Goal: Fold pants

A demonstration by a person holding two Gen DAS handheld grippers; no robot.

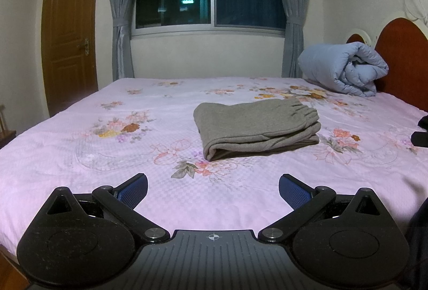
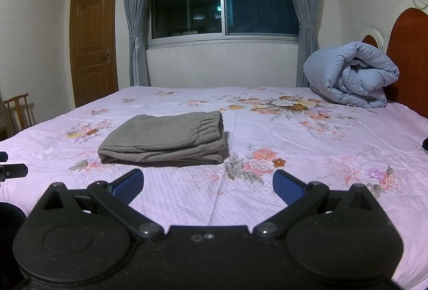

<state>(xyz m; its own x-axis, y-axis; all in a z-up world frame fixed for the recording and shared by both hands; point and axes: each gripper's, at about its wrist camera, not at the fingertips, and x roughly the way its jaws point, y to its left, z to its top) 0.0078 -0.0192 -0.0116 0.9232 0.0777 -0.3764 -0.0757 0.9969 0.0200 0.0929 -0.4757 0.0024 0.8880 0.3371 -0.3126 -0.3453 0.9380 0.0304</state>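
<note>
Grey pants lying folded on the floral bedsheet, left gripper and right gripper hovering apart from them, both gaping wide, gripping nothing

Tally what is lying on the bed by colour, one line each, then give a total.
Grey: 1, the folded pants in the middle of the pink floral bedspread.
Blue: 1, the rolled-up quilt by the headboard.
Total: 2. A dark object at the right edge is too cut off to count.

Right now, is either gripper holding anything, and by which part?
Nothing is held. The left gripper and right gripper are both open over the bedsheet, apart from the folded grey pants.
</note>
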